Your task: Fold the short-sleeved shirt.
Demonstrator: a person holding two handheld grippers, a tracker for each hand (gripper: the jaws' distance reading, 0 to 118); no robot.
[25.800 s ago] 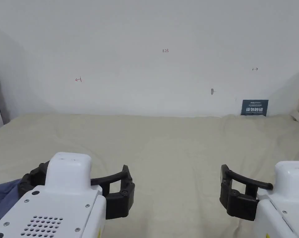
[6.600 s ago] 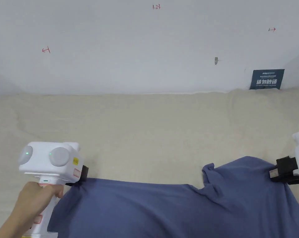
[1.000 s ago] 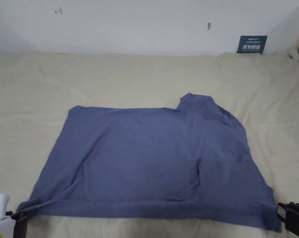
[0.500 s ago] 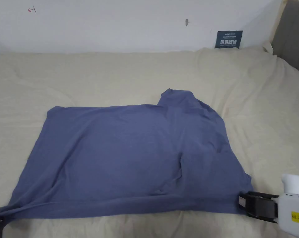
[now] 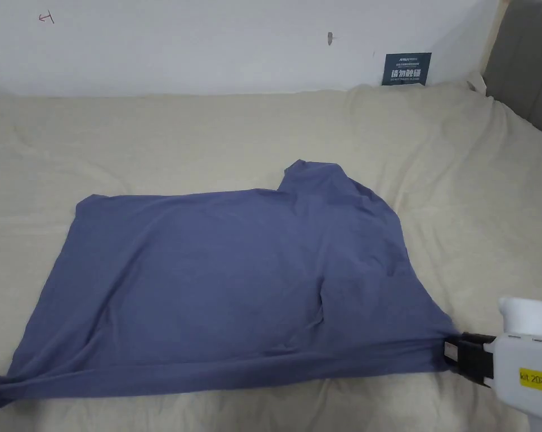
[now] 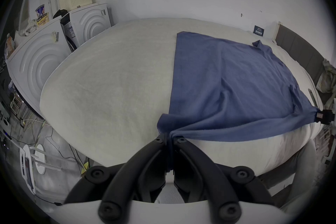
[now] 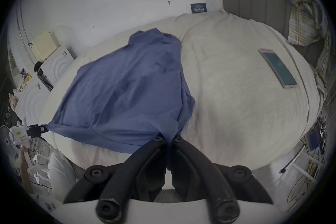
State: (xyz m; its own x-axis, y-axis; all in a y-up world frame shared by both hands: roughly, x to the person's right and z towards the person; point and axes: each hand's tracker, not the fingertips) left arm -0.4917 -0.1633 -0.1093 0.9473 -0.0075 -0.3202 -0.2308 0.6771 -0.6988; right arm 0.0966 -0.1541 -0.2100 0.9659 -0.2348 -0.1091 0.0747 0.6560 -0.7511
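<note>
Shirt (image 5: 225, 281): blue, short-sleeved, spread flat on bed (image 5: 208, 129) w/ cream cover; near edge pulled taut btwn both tongs. Left tongs (image 6: 169, 137): clamped on near-left corner. Right tongs (image 7: 168, 138): clamped on near-right corner, at bed's front edge. Phone (image 7: 277, 68): lies on bed, well apart from shirt, right side.

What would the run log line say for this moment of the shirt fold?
stage: spreading | shirt: flat on bed, near edge taut | left hand-held gripper: shut on near corner | right hand-held gripper: shut on other near corner
</note>
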